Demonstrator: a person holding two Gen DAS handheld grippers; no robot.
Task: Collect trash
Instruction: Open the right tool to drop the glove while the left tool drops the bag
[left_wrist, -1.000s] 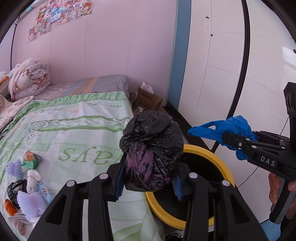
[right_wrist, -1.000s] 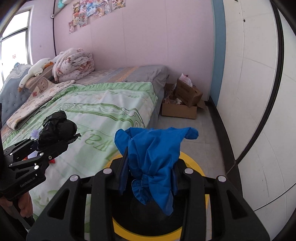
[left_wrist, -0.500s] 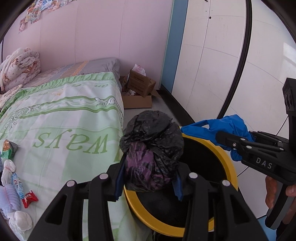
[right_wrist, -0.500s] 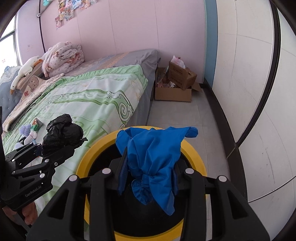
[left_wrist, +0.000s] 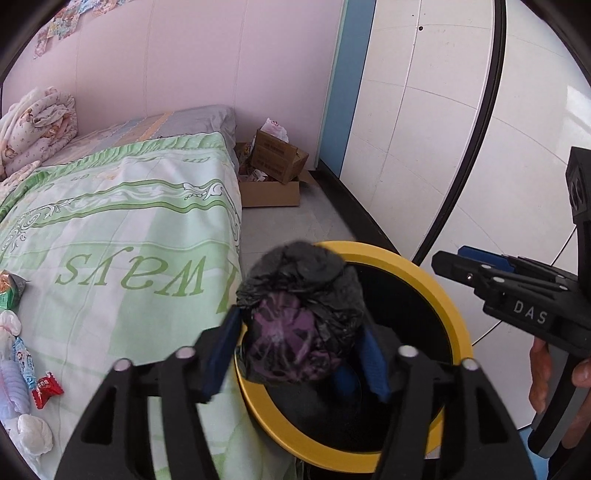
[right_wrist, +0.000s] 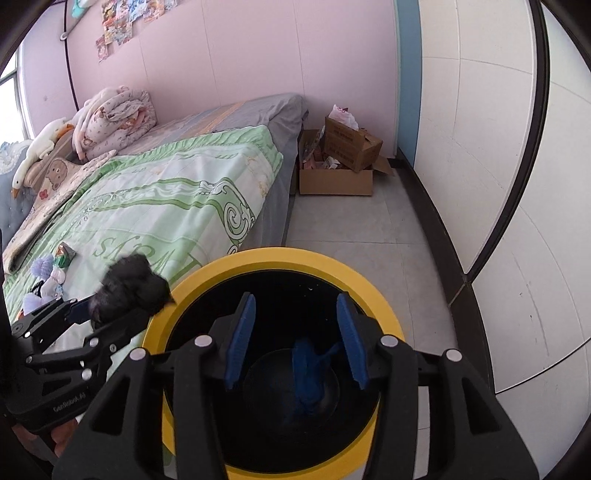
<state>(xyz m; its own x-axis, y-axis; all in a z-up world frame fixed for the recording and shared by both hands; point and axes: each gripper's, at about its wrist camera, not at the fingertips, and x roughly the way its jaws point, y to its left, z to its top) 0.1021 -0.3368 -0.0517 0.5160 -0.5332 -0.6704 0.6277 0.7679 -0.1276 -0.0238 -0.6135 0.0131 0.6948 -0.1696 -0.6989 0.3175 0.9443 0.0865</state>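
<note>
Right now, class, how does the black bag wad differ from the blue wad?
The black bag wad is dark and ball-shaped; the blue wad is bright and loose. The black bag wad is up at the rim of the yellow bin; the blue wad lies on its bottom. Both are crumpled trash.

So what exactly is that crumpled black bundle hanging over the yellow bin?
The black bundle looks like a thin, crinkly plastic bag wadded into a ball, with something purplish showing through its stretched front. It sits between the blue pads of the left gripper, whose jaws have just been opening and look clear of it. It hangs blurred above the bin's yellow rim, beside the green bedspread.
</note>
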